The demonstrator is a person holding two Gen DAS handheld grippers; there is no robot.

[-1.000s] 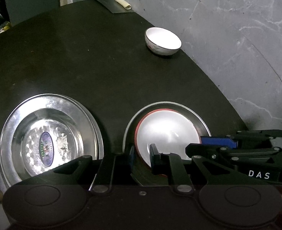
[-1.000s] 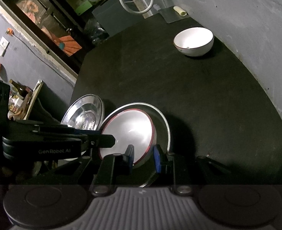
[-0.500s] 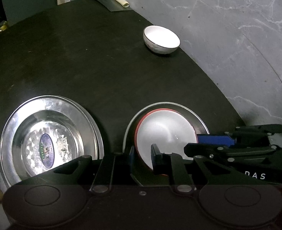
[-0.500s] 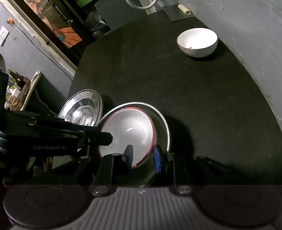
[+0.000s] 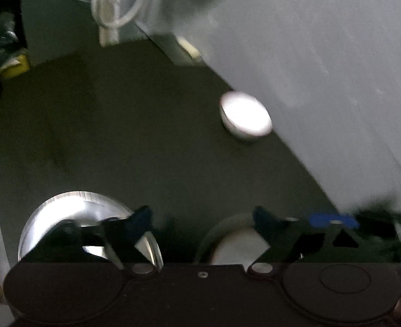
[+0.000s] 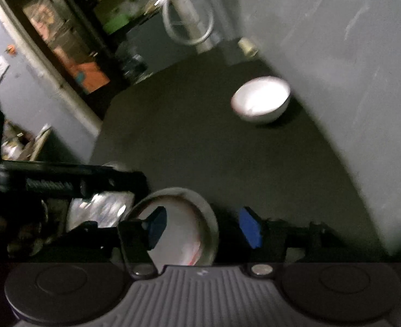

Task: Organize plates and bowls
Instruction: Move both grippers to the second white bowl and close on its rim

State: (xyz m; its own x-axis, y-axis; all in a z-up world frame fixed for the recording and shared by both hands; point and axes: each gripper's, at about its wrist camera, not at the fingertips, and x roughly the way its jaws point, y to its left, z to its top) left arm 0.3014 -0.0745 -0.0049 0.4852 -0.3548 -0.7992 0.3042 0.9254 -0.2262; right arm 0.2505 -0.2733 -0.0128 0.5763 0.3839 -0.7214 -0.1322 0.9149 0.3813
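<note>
The frames are motion-blurred. A red-rimmed white bowl (image 6: 184,234) sits inside a steel plate (image 6: 210,223) on the dark table; both also show low in the left wrist view, the bowl (image 5: 236,248) and the plate's rim (image 5: 222,220). My right gripper (image 6: 203,227) is open and empty, its fingers spread above the plate. My left gripper (image 5: 201,220) is open and empty too. A larger steel plate (image 5: 78,204) lies at the left. A small white bowl (image 5: 245,115) stands far off by the wall, also in the right wrist view (image 6: 260,99).
A grey marble wall (image 5: 323,68) bounds the table (image 5: 146,150) on the right. A flat grey board (image 5: 170,46) with a pale roll lies at the far end near a white hose loop (image 6: 187,27). Cluttered shelves stand beyond the left edge.
Both grippers have opened, let go of the plate with the red-rimmed bowl, and pulled back and tilted up. The plate and bowl now sit lower in both views.
</note>
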